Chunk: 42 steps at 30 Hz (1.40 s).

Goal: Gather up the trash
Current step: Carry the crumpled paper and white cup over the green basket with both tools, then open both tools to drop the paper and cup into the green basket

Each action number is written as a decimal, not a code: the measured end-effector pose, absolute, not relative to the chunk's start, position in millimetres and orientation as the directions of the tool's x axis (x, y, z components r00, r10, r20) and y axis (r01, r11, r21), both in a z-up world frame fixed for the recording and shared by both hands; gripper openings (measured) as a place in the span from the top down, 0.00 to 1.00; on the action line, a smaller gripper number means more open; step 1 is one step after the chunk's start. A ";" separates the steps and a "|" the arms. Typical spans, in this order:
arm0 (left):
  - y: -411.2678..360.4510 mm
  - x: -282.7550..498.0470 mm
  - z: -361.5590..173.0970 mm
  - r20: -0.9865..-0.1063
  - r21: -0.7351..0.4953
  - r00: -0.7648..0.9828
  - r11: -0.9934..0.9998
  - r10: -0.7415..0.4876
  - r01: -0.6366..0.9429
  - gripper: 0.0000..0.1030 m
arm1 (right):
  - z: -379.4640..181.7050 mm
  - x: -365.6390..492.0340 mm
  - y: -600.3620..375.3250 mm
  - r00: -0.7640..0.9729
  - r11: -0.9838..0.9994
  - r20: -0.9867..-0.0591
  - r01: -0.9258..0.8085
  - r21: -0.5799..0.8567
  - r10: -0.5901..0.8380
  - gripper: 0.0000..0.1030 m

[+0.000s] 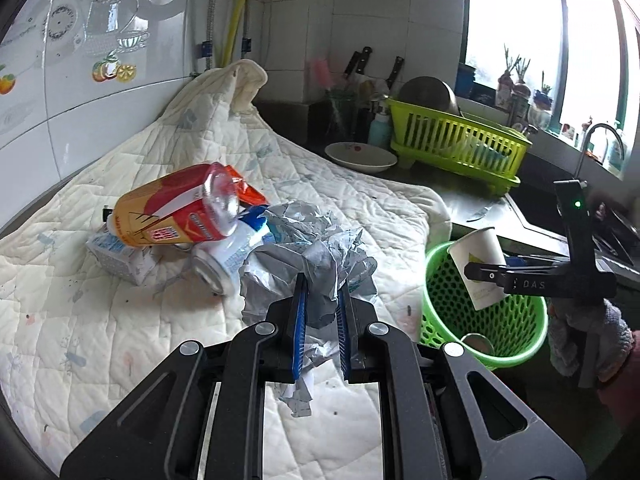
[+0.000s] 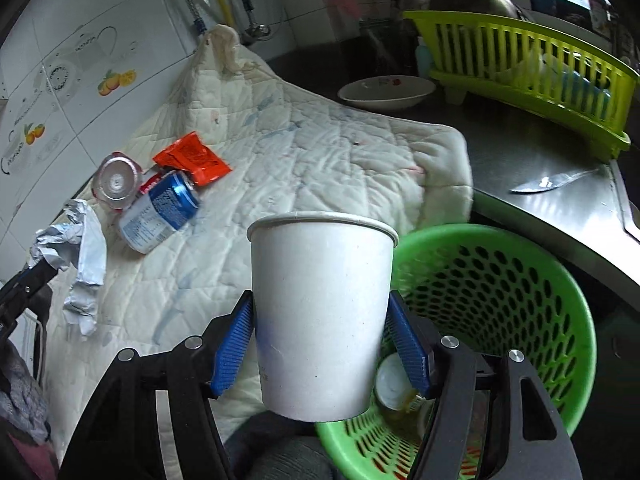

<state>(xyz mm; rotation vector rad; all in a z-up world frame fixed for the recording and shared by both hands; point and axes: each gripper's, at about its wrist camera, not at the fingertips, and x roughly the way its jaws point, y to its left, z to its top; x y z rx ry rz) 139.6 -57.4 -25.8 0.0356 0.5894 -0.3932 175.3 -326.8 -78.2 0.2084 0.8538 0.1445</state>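
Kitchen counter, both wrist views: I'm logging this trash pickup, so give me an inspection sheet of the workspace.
Surface: quilted cloth spread over a steel counter.
Job's things: green basket with something already inside; can, bottle, orange wrapper and carton lie on the cloth.
Clutter: bowl, dish rack, knife.
Grippers: left gripper shut on crumpled paper; right gripper shut on paper cup by the basket rim.
Cables: nothing seen; a yellow hose runs up the wall.
Surroundings: tiled wall, window, sink tap.
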 end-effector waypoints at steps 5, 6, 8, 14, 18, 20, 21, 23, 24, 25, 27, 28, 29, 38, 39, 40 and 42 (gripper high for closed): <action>-87.7 136.5 -25.3 -0.549 -0.078 0.738 0.903 -0.392 0.422 0.88 | -87.8 163.0 -367.3 0.652 0.981 -0.752 0.061 0.183 0.100 0.37; -94.5 136.2 -25.2 -0.550 -0.077 0.733 0.898 -0.400 0.432 0.88 | -89.8 161.2 -374.7 0.650 0.981 -0.755 0.080 0.179 0.085 0.37; -105.5 135.6 -24.9 -0.552 -0.079 0.723 0.889 -0.415 0.451 0.88 | -93.7 156.7 -389.0 0.646 0.976 -0.760 0.115 0.183 0.066 0.30; -143.0 135.9 -26.5 -0.562 -0.069 0.689 0.856 -0.458 0.512 0.88 | -93.0 138.9 -411.1 0.665 0.971 -0.746 0.162 0.178 0.026 0.25; -168.4 134.8 -30.2 -0.574 -0.068 0.660 0.832 -0.484 0.551 0.88 | -90.2 128.1 -417.6 0.672 0.970 -0.740 0.170 0.175 0.015 0.25; -179.8 133.9 -31.8 -0.579 -0.067 0.647 0.819 -0.496 0.569 0.88 | -87.4 121.1 -419.2 0.679 0.970 -0.734 0.167 0.175 0.015 0.25; -185.1 133.5 -32.7 -0.582 -0.066 0.640 0.813 -0.502 0.578 0.88 | -86.2 117.8 -420.1 0.682 0.971 -0.731 0.166 0.175 0.015 0.25; -195.2 132.2 -34.7 -0.587 -0.062 0.628 0.802 -0.510 0.593 0.88 | -83.0 111.3 -420.6 0.689 0.972 -0.725 0.162 0.170 0.012 0.25; -199.8 131.8 -35.6 -0.590 -0.060 0.623 0.798 -0.513 0.600 0.88 | -81.5 108.8 -420.3 0.691 0.973 -0.723 0.160 0.166 0.010 0.25; -204.6 131.6 -36.5 -0.593 -0.059 0.617 0.793 -0.517 0.607 0.88 | -80.2 105.9 -419.5 0.694 0.974 -0.720 0.159 0.160 0.005 0.24; -212.3 131.6 -37.8 -0.596 -0.059 0.608 0.784 -0.524 0.618 0.88 | -77.9 100.1 -419.4 0.699 0.975 -0.715 0.157 0.158 0.004 0.22; -215.5 132.1 -38.2 -0.598 -0.060 0.604 0.781 -0.527 0.622 0.88 | -77.2 97.5 -419.7 0.700 0.975 -0.714 0.155 0.159 0.005 0.22; -219.0 133.4 -38.5 -0.600 -0.062 0.599 0.778 -0.529 0.625 0.88 | -76.8 95.2 -420.1 0.700 0.976 -0.714 0.155 0.156 0.003 0.22; -243.2 144.8 -49.7 -0.633 -0.097 0.553 0.765 -0.541 0.637 0.87 | -73.2 77.2 -422.3 0.702 0.979 -0.712 0.167 0.118 -0.034 0.20; -245.3 146.0 -50.9 -0.638 -0.100 0.550 0.765 -0.540 0.636 0.87 | -73.0 76.0 -422.8 0.702 0.979 -0.711 0.169 0.115 -0.038 0.20; -247.0 147.3 -52.3 -0.642 -0.104 0.544 0.764 -0.541 0.637 0.87 | -72.9 74.9 -423.3 0.702 0.979 -0.711 0.169 0.115 -0.038 0.20; -249.1 150.5 -55.4 -0.649 -0.119 0.532 0.763 -0.544 0.635 0.87 | -73.5 72.8 -424.4 0.702 0.978 -0.712 0.172 0.117 -0.038 0.20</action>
